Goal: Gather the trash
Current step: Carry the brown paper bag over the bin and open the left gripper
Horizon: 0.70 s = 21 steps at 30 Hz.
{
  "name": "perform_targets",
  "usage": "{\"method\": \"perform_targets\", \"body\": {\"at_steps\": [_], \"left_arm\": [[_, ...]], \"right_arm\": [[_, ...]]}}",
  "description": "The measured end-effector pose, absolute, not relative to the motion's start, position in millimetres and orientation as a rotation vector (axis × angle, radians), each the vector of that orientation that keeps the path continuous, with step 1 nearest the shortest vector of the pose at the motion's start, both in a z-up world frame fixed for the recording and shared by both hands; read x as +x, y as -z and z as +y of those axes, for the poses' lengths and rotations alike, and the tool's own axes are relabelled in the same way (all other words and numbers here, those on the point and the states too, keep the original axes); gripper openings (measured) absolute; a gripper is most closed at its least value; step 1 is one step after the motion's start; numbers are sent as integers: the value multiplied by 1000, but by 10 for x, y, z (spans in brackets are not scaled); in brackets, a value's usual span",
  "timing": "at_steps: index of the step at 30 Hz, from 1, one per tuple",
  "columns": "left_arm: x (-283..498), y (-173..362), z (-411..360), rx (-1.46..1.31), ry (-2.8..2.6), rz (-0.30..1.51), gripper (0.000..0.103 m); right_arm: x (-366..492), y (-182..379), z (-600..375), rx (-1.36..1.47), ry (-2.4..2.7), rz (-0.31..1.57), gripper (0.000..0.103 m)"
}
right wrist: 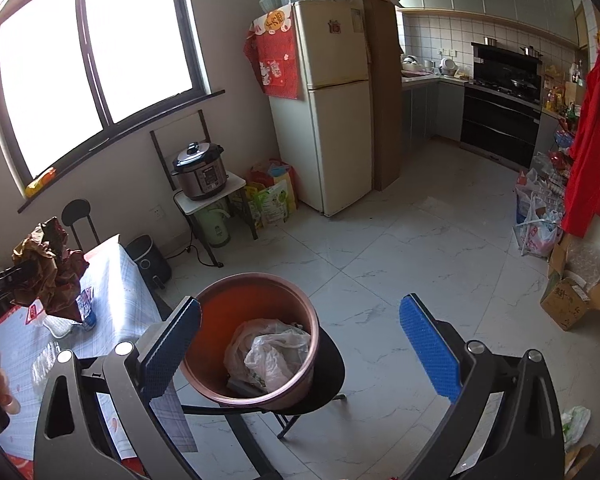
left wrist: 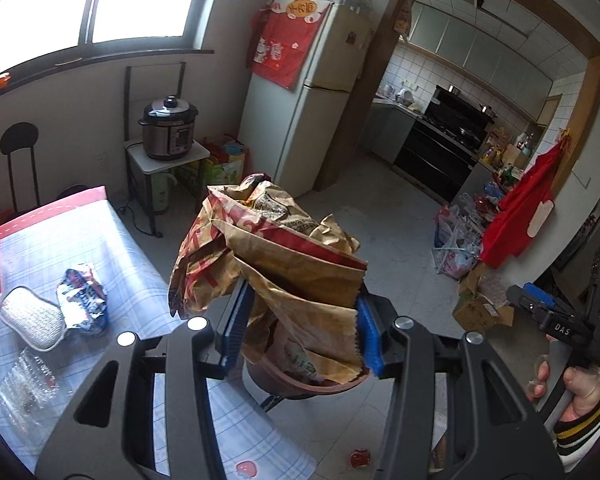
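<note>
My left gripper [left wrist: 300, 328] is shut on a crumpled brown and red paper bag [left wrist: 272, 248], held in the air above the brown trash bin [left wrist: 312, 390]. The same bag shows at the left of the right wrist view [right wrist: 50, 268]. The bin [right wrist: 256, 336] stands on a black stool and holds a clear plastic bag [right wrist: 272, 350]. My right gripper [right wrist: 300, 344] is open and empty, its blue pads either side of the bin, nearer the camera. On the table lie a crumpled snack wrapper [left wrist: 84, 300] and a clear plastic tray [left wrist: 26, 384].
The table with a checked cloth [left wrist: 112, 248] is at the left, with a white sponge [left wrist: 32, 316] on it. A small red scrap [left wrist: 360, 458] lies on the tiled floor. A fridge [right wrist: 328, 108], a pressure cooker on a stand [right wrist: 202, 172] and bags along the right wall [right wrist: 540, 224] surround the floor.
</note>
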<state>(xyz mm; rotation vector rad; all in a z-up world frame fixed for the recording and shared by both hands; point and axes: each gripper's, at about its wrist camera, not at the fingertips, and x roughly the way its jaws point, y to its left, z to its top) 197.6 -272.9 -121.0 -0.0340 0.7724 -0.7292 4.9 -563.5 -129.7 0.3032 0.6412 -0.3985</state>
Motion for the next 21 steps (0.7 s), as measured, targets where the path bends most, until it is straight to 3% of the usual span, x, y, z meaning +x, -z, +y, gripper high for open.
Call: {"method": "perform_targets", "body": {"at_steps": [5, 7, 9, 10, 15, 21], "left_arm": [[2099, 1303, -3418, -13, 829, 781, 51], [2138, 1323, -3659, -2, 876, 788, 59], [2129, 1316, -3834, 24, 911, 777, 85], [2107, 1303, -3885, 36, 922, 757, 89], [2050, 1224, -3799, 56, 902, 725, 96], [2096, 1151, -3060, -1, 757, 728, 97]], "right_arm": [[-238, 1333, -5888, 314, 471, 643, 97], [-323, 1362, -5972, 325, 493, 648, 97], [-373, 1393, -6029, 334, 510, 654, 97], [-396, 1411, -6045, 338, 513, 655, 97], [-362, 1416, -6021, 348, 500, 644, 97], [-188, 1372, -5806, 352, 435, 627, 97]]}}
